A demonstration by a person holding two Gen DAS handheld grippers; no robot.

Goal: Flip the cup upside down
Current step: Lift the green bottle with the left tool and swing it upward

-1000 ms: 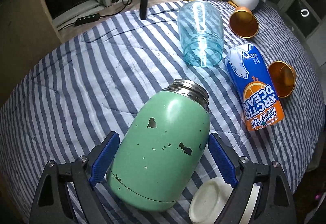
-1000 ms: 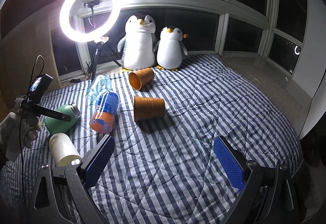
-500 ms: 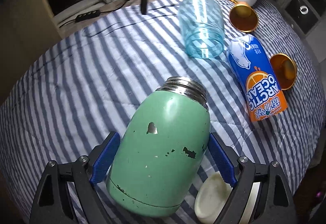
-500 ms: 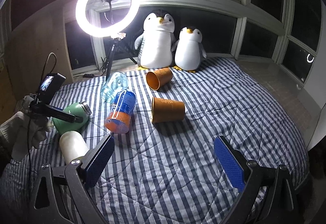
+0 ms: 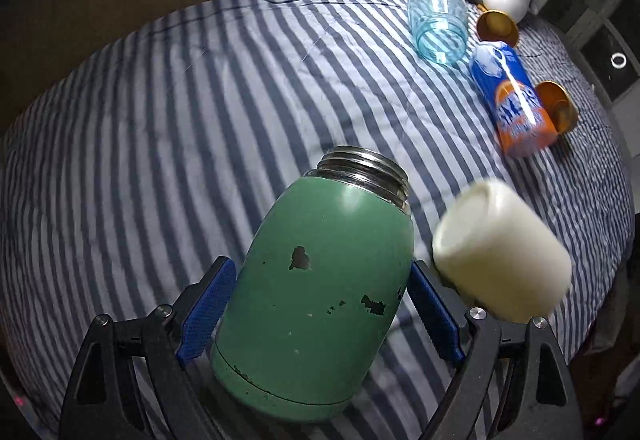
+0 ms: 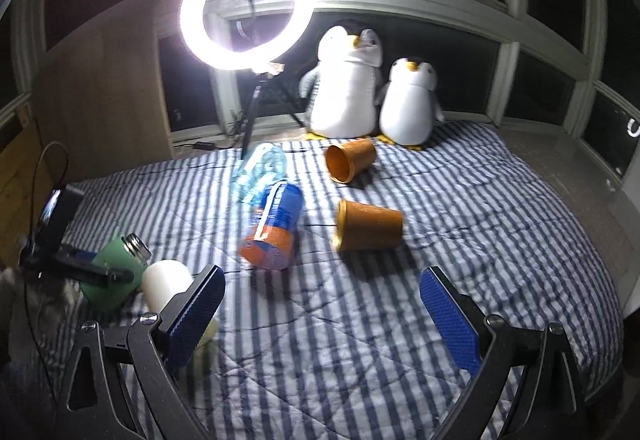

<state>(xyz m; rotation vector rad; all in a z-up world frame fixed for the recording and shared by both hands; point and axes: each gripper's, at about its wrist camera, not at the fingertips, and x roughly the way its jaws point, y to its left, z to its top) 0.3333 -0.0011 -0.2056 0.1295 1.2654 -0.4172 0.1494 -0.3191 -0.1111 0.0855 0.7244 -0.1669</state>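
We hold green flask (image 5: 320, 288) clamped in left gripper (image 5: 318, 312); rotate wrist slowly, steel mouth down onto bed (image 5: 180, 112), clear of white cup (image 5: 500, 252). Right gripper (image 6: 320, 320) apart, idle.

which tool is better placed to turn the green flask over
Left. The left tool already has its blue pads on both sides of the chipped green metal flask. The right tool is open and empty over the striped blanket.

The flask (image 5: 324, 304) is chipped mint green with a steel neck. The quilt (image 5: 168, 112) has navy and white stripes. The can (image 5: 514, 100) is blue and orange, the glass (image 5: 438, 24) pale blue, the cups (image 6: 368, 226) orange, the pads (image 6: 450, 320) blue.
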